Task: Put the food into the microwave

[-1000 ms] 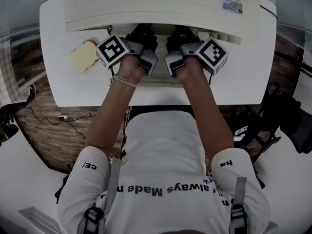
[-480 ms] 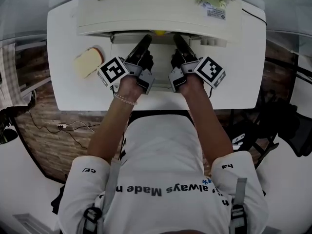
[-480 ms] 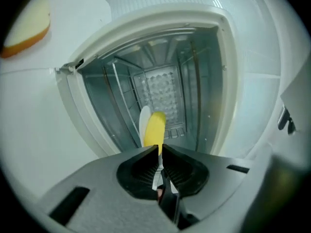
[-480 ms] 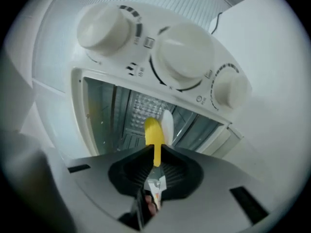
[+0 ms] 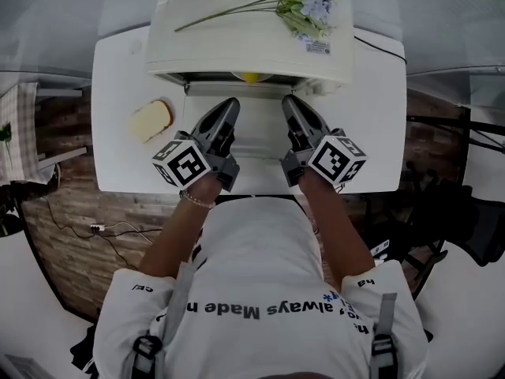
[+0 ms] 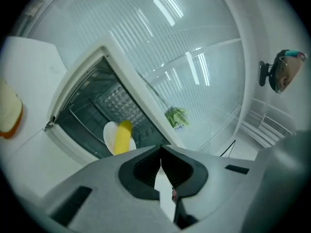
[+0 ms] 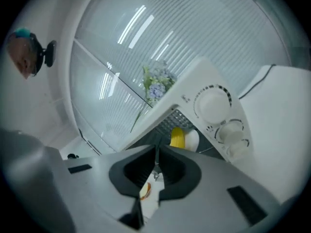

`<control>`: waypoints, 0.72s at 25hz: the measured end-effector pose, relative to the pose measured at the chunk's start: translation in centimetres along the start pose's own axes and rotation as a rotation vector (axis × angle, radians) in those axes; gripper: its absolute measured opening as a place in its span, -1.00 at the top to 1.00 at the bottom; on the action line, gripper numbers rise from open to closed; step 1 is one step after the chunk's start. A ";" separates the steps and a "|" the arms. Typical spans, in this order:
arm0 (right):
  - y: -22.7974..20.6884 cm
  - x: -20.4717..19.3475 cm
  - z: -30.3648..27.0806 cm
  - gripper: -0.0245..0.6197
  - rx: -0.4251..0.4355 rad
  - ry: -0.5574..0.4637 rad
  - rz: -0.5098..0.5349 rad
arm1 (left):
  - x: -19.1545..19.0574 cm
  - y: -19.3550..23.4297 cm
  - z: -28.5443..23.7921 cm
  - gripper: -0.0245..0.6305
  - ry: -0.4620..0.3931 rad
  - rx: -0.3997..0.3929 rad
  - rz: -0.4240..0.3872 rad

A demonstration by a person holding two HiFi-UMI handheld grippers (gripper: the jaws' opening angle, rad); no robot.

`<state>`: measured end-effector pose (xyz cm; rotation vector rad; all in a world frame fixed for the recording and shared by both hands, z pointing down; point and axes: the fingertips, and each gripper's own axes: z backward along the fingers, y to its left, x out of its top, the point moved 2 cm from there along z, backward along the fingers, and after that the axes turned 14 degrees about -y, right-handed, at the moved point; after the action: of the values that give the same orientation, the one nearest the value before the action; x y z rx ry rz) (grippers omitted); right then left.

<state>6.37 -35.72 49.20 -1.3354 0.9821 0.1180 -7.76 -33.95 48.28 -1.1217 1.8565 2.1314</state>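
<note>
A cream microwave (image 5: 252,30) stands at the back of the white table (image 5: 118,77), its door (image 5: 256,133) folded down and open. Inside, a yellow piece of food (image 5: 251,76) lies on a white plate (image 6: 110,134). The left gripper view shows the food (image 6: 121,136) in the cavity, and so does the right gripper view (image 7: 178,137). My left gripper (image 5: 230,105) and right gripper (image 5: 290,103) hover side by side over the open door, outside the cavity. Both are shut and hold nothing. A slice of bread (image 5: 151,121) lies on the table left of the microwave.
A bunch of flowers (image 5: 304,2) lies on top of the microwave. Its two control knobs (image 7: 214,106) sit on the right of the front. The table's front edge is just behind the grippers, close to the person's body. A cable runs off the table's right rear.
Both grippers have drawn back out of the microwave opening toward the person, and hold nothing. The yellow food on its plate now shows inside the cavity.
</note>
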 end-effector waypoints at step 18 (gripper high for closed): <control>11.9 5.8 4.3 0.85 0.176 -0.036 0.564 | 6.0 -10.8 3.6 0.88 -0.061 -0.134 -0.451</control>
<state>5.14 -31.19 36.06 -0.8654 1.2860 0.4697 -8.12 -30.27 35.91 -1.3331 1.2929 2.0151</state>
